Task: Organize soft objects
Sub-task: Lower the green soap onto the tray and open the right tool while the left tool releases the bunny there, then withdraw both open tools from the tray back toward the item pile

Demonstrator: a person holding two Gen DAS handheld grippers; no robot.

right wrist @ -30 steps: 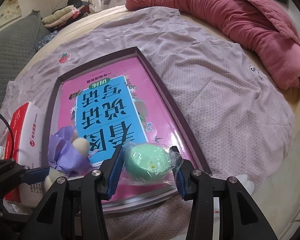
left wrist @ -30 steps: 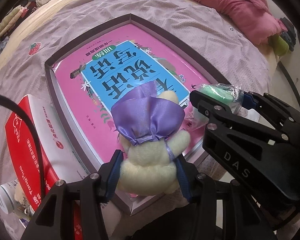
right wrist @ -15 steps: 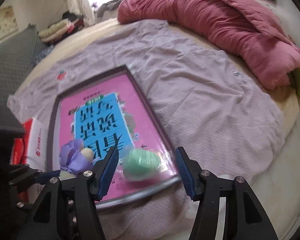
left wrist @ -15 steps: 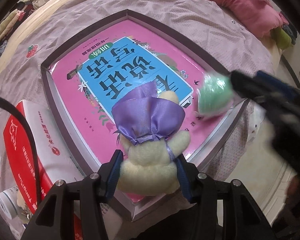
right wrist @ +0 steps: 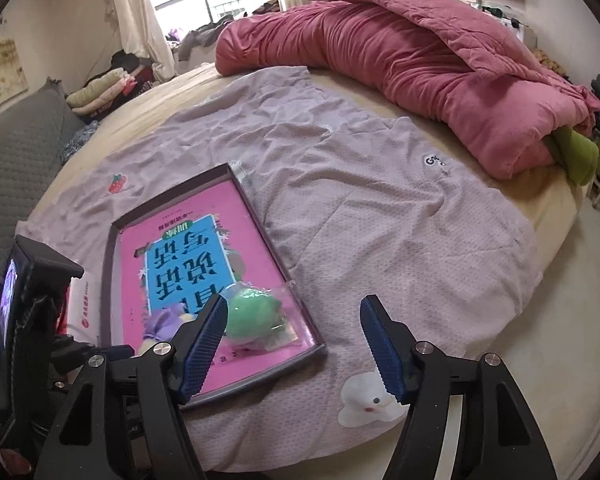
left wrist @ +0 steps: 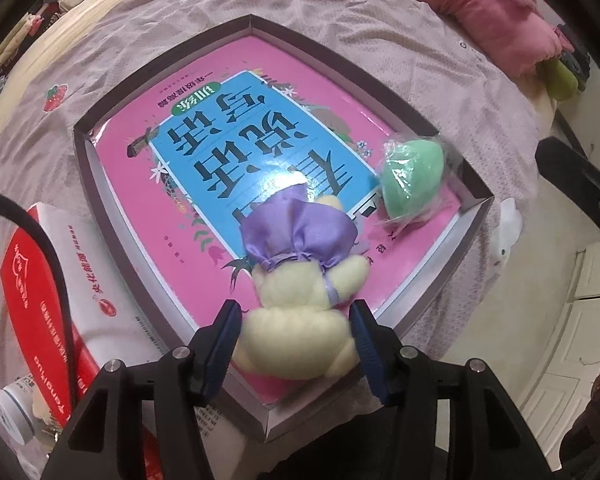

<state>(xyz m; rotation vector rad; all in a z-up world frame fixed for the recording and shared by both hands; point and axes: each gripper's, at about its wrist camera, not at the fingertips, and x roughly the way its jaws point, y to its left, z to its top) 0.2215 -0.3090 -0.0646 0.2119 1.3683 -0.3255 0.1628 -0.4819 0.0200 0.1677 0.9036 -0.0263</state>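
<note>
My left gripper [left wrist: 296, 330] is shut on a cream plush toy [left wrist: 300, 320] in a purple satin dress, held over the near end of a shallow dark-rimmed box [left wrist: 164, 60] that holds a pink and blue book [left wrist: 228, 148]. A green soft ball in clear wrap [left wrist: 414, 178] lies in the box's right corner on the book. It also shows in the right wrist view [right wrist: 256, 316]. My right gripper [right wrist: 294, 340] is open and empty, raised and drawn back from the box [right wrist: 172, 196], above the lilac sheet.
A red and white carton [left wrist: 60, 300] and a small white jar [left wrist: 12, 412] lie left of the box. A crumpled pink duvet [right wrist: 420, 68] runs along the far side of the bed. A white bunny patch [right wrist: 364, 400] marks the sheet near the bed edge.
My right gripper opened, left the green ball in the box's corner and pulled back up and away. My left gripper still holds the plush toy over the box.
</note>
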